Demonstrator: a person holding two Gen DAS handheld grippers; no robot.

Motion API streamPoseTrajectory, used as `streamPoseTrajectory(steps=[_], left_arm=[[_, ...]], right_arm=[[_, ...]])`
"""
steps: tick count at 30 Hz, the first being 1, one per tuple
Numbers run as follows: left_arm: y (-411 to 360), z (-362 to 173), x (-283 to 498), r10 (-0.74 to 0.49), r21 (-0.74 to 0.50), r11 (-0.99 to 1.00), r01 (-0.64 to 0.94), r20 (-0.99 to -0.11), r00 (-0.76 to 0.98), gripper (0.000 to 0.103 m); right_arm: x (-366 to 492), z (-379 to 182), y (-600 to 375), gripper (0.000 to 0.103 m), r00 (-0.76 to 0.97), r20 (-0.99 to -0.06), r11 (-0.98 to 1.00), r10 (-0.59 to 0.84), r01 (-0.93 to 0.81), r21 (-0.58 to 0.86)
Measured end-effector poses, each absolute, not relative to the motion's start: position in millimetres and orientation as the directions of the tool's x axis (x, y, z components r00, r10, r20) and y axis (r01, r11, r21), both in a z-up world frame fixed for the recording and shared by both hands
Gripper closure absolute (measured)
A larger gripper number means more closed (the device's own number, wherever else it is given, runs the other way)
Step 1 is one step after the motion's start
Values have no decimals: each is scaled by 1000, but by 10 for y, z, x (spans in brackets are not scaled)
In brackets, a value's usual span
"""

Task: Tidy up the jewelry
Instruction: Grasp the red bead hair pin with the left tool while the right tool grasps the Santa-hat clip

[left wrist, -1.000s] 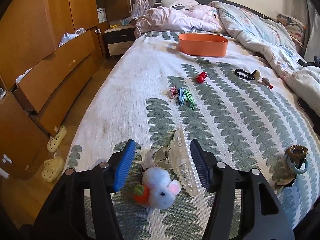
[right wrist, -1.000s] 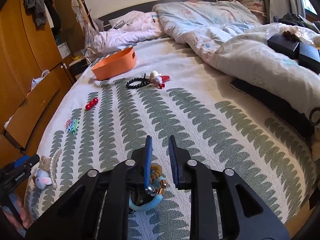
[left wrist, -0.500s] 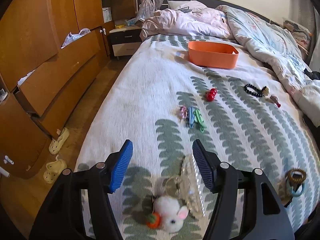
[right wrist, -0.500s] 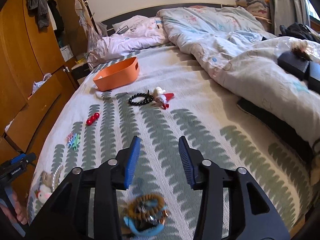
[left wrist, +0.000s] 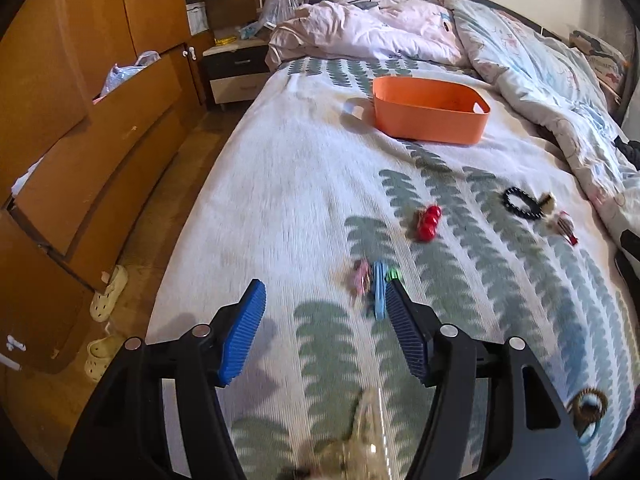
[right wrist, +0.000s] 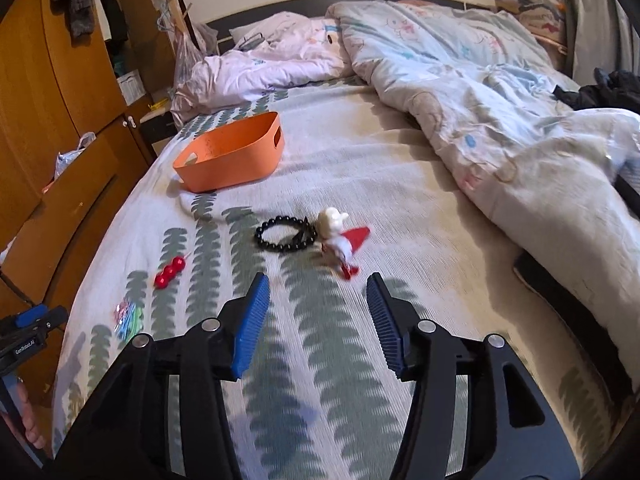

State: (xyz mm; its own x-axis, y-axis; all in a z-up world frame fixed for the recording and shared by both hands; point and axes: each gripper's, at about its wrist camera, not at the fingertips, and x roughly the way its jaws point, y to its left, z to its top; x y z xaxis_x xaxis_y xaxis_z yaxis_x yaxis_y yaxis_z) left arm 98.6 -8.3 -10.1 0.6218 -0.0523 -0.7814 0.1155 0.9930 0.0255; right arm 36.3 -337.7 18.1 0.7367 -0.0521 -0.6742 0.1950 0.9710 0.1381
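Green-leaf-print bed cover (right wrist: 360,184) fills both views, no item lifted yet. Orange bin (right wrist: 236,152) sits upper centre-left of the right wrist view, upper centre of the left wrist view; the part of its inside that shows looks empty, nothing sorted by my read. Left claw (left wrist: 324,328) is spread wide, holding nothing; right claw (right wrist: 316,320) likewise agape and empty. Key relation: black bead bracelet (right wrist: 286,234) and the white-and-red figure clip (right wrist: 340,244) lie straight ahead of the right claw, just above its tips in frame, clip touching or just beside the bracelet, can't tell which. Clip's long axis runs diagonally, upper left to lower right. Right hand is clearly the nearer one for that pair. Coloured hair clips (left wrist: 372,284) lie just beyond the left claw's right fingertip, long axes running roughly up the frame, so left is nearer there. Red bead piece (left wrist: 428,218) lies between the two groups, mid frame. Brown and blue hair ties (left wrist: 588,408) sit at lower right of the left view, blurred clear clip (left wrist: 368,440) at its bottom edge.
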Motion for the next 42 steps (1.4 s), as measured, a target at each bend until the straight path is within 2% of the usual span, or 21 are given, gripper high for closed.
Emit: streamPoseTrajectory(steps=[6, 10, 15, 30, 32, 42], left_arm=[[-151, -182, 1400, -75, 2, 991, 131, -811, 580, 41], [-254, -233, 1571, -74, 18, 988, 152, -812, 579, 41], [-320, -364, 1758, -107, -21, 986, 164, -837, 537, 41], [-812, -512, 2072, -145, -7, 960, 281, -868, 475, 40], [-857, -534, 2065, -133, 11, 959, 283, -864, 485, 38], [-1069, -755, 2121, -140, 4, 951, 308, -885, 444, 38]], right_arm=[[836, 58, -3542, 45, 692, -720, 964, -54, 225, 144], [1054, -115, -3616, 45, 661, -748, 960, -60, 243, 137], [1214, -278, -3616, 45, 628, -775, 965, -75, 242, 103], [1323, -405, -3659, 45, 614, -785, 962, -75, 251, 104], [1348, -438, -3665, 45, 606, -792, 963, -74, 250, 102], [1443, -569, -3652, 45, 571, -813, 966, -111, 255, 48]])
